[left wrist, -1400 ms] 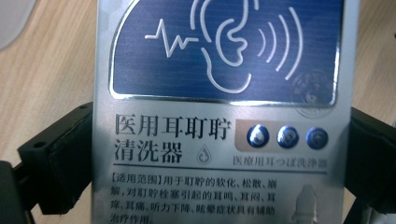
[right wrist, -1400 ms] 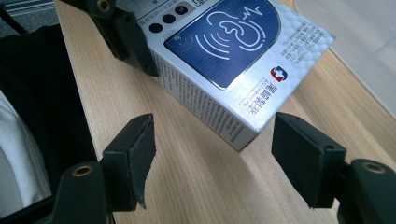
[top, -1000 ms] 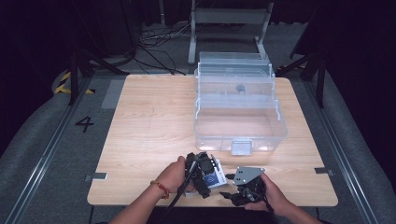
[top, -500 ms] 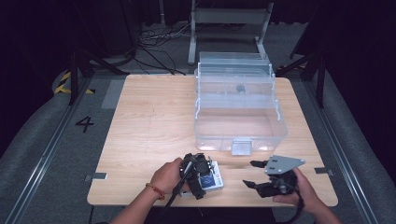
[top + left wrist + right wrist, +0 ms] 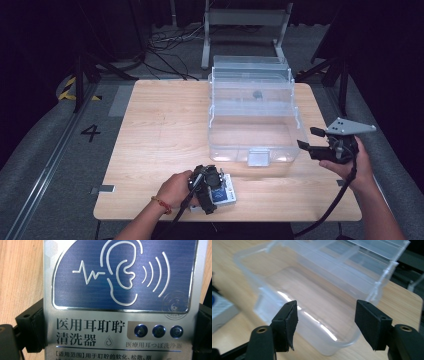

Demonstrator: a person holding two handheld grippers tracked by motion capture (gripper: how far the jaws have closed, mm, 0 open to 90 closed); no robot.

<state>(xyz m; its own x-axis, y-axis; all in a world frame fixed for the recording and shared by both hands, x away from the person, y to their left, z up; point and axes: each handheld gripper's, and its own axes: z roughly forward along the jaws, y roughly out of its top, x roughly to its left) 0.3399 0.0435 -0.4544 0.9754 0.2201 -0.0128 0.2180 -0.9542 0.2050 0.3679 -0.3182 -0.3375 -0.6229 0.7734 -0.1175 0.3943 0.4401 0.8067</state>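
While the left gripper clamps a box at the lower middle of the high view, the rest reads as follows.
Left gripper (image 5: 216, 192): low at the bottom centre of the high view, held by the left hand (image 5: 176, 189), jaws pressed on both side edges of the box.
Box (image 5: 122, 300): small silver and blue carton with a white ear drawing and printed Chinese text; lies flat on the table, near its front edge, well apart from the bin.
Box in high view (image 5: 227, 192): just right of the left hand, partly covered by the gripper.
Right gripper (image 5: 306, 138): right side of the high view, raised off the table, close beside the bin's right front corner; jaws wide with nothing between them, just been opening.
Right gripper up close (image 5: 325, 323): black pads well apart, pointing at the bin's near corner, not touching it.
Right hand (image 5: 352, 160): lower right of the high view, cable trailing down to the bottom edge.
Bin (image 5: 252, 150): clear plastic, open, lid and trays folded up at the back; centre right of the table.
Table (image 5: 160, 130): light wood.
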